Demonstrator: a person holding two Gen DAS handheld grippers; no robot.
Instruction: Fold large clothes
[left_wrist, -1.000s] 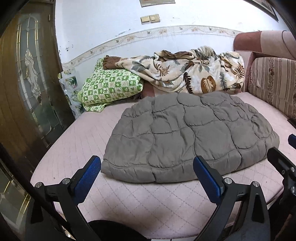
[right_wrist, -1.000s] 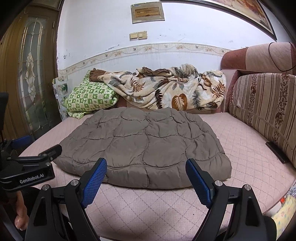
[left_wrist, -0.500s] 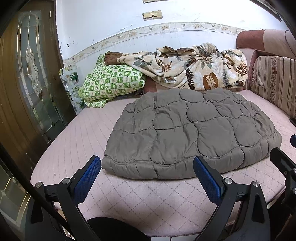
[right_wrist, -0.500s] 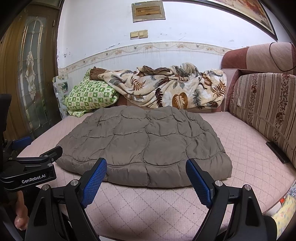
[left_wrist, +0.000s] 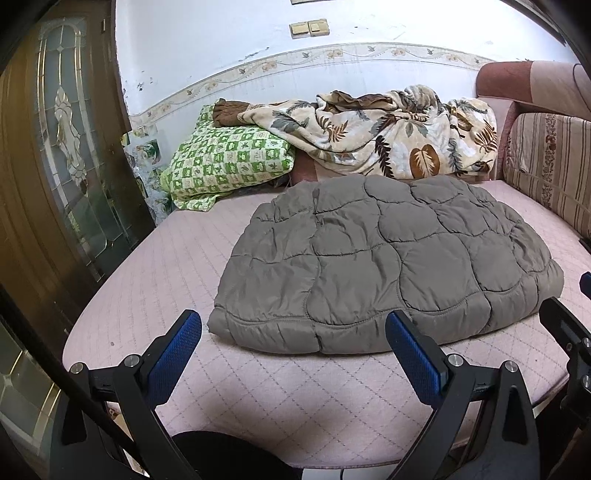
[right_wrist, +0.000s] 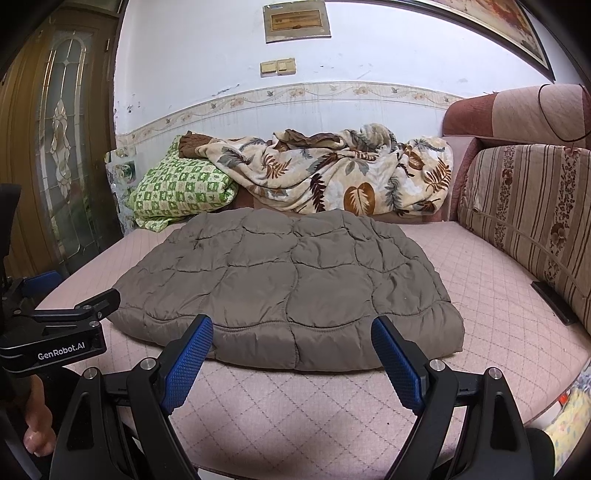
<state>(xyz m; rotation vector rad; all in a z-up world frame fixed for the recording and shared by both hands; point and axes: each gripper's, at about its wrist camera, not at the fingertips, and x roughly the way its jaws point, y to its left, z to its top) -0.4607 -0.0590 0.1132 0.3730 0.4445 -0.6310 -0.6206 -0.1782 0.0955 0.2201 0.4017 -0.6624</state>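
Where the pink quilted bed lies bare at its near edge, both grippers hover with fingers released and nothing between them: left gripper, right gripper. Grey padded jacket: folded, flat mid-bed, just beyond the fingers. Behind it: leaf-print blanket, green checked pillow.

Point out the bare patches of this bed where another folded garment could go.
Free: the pink mattress between the grey quilted jacket and the striped cushion, short of the dark flat object; also the strip left of the jacket toward the glass door. Crowded: the back, with green pillow and leaf blanket.
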